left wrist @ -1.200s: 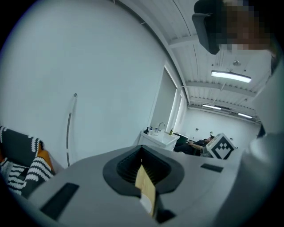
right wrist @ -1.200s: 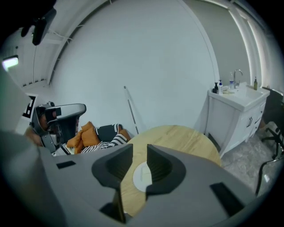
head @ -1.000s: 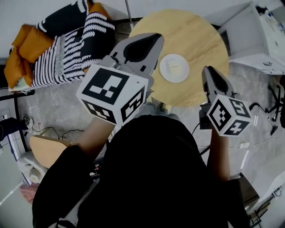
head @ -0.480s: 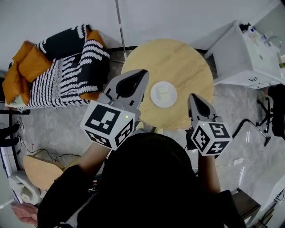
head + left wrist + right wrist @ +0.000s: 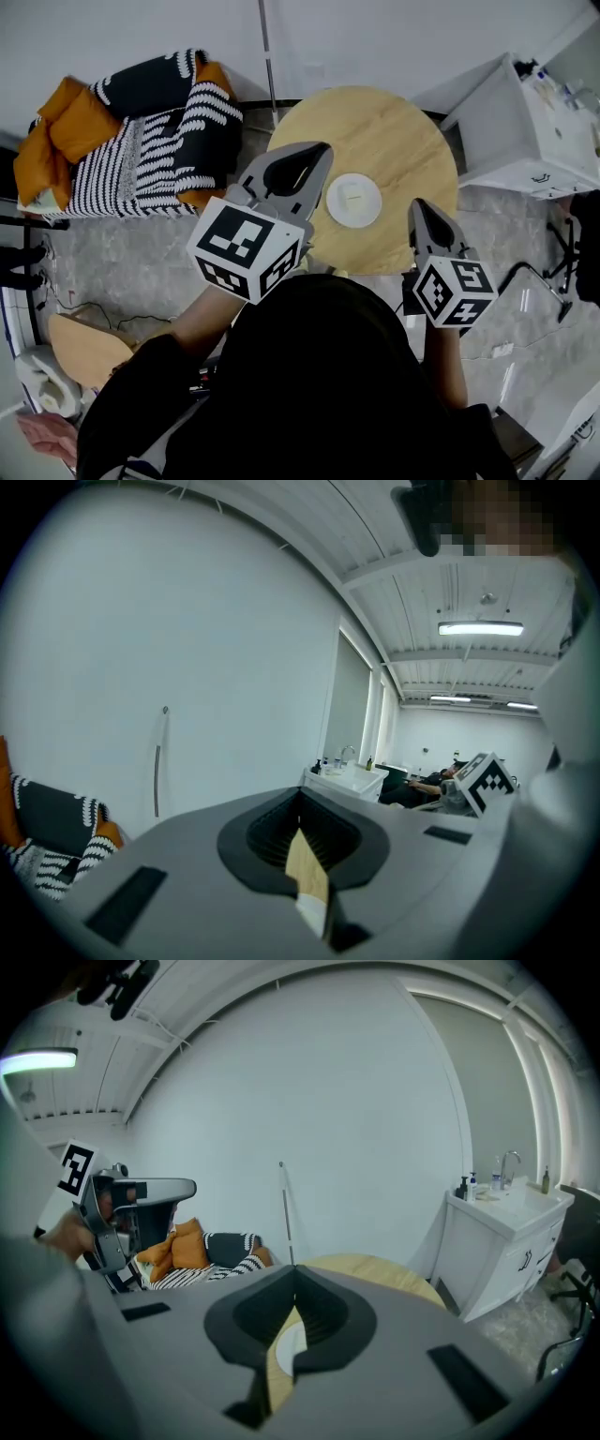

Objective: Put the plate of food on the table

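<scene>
R tool (image 5: 421, 208) jaws closed up, now empty

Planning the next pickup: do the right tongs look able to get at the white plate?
Probably yes: the plate lies alone on the round table, nothing between it and the right tongs, which are shut.

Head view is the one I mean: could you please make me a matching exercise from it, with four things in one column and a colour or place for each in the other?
Column one:
1. plate
2. table
3. cushions
4. cabinet

Column two:
A. orange, on the sofa at the left
B. white, standing right of the table
C. white, lying on the table top
D. round, light wood

Pairs: 1-C, 2-D, 3-A, 4-B.
</scene>
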